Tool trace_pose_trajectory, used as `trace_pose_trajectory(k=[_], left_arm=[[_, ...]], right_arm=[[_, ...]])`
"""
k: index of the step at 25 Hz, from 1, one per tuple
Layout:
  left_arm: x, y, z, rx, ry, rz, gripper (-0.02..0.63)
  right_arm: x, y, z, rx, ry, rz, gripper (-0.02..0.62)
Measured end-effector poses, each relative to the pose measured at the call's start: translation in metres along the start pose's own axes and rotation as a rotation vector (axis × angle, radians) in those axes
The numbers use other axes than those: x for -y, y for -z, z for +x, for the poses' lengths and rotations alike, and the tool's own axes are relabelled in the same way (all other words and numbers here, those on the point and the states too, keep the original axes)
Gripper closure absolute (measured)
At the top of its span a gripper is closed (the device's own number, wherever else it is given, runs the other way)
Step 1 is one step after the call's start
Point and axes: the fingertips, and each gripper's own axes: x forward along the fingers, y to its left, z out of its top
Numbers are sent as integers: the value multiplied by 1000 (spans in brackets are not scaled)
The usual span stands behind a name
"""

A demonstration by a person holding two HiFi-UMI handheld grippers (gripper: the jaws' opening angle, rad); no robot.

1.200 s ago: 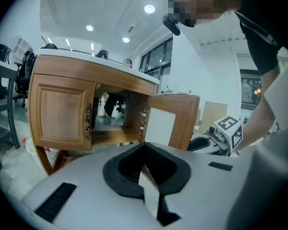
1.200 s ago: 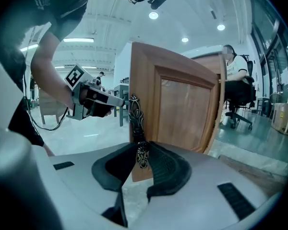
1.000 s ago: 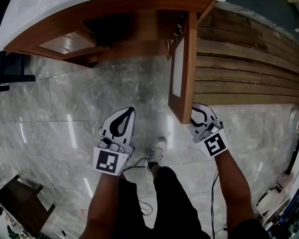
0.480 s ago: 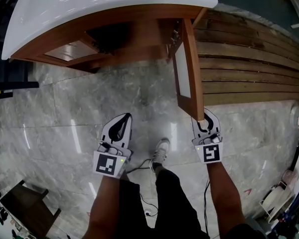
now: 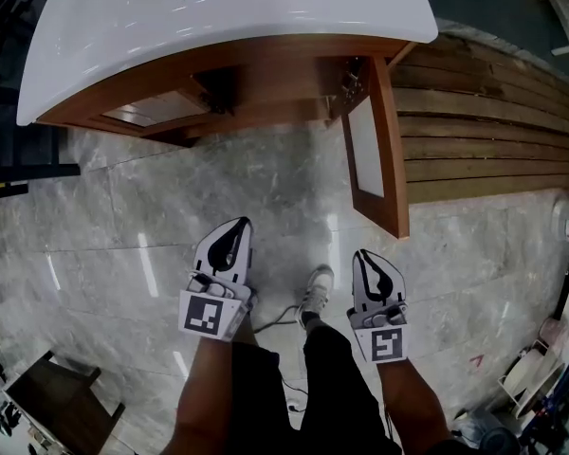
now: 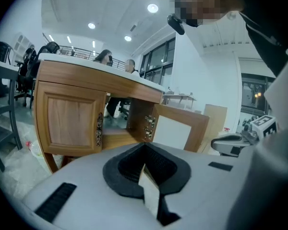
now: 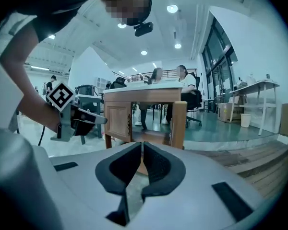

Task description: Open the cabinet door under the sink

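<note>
Under the white sink top (image 5: 266,17), the wooden cabinet's right door (image 5: 377,150) stands swung out toward me, its edge (image 7: 178,123) facing the right gripper view. The left door (image 5: 142,110) is closed. My right gripper (image 5: 364,256) hangs below and clear of the open door. Its jaws have just been closing and now meet with nothing between them (image 7: 142,145). My left gripper (image 5: 235,226) hovers over the floor in front of the cabinet, jaws together and empty (image 6: 144,147).
A wooden plank deck (image 5: 484,121) lies right of the cabinet. Grey marble floor (image 5: 123,207) spreads in front. My shoe (image 5: 315,287) and a cable (image 5: 270,316) sit between the grippers. Dark furniture (image 5: 47,387) stands at the lower left.
The right gripper was at the open door's outer edge; it has come off it and drawn back toward me. The door stays open. The left gripper has shifted only slightly.
</note>
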Motion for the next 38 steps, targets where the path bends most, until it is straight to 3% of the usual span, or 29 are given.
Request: trace_pose_trajectory(k=[12,30,38], left_arm=[[-53,-43,-14,52,15,19,601],[-130,-59,-44,90,-27,-5,601],[-160,-52,-52,71,-30,-20,601]], right_arm=[[-52,-59,70,63,-17,-30,571],[-120,-85,175,115,-175,-104,571],[-138,-82,237,84,-245,-66,569]])
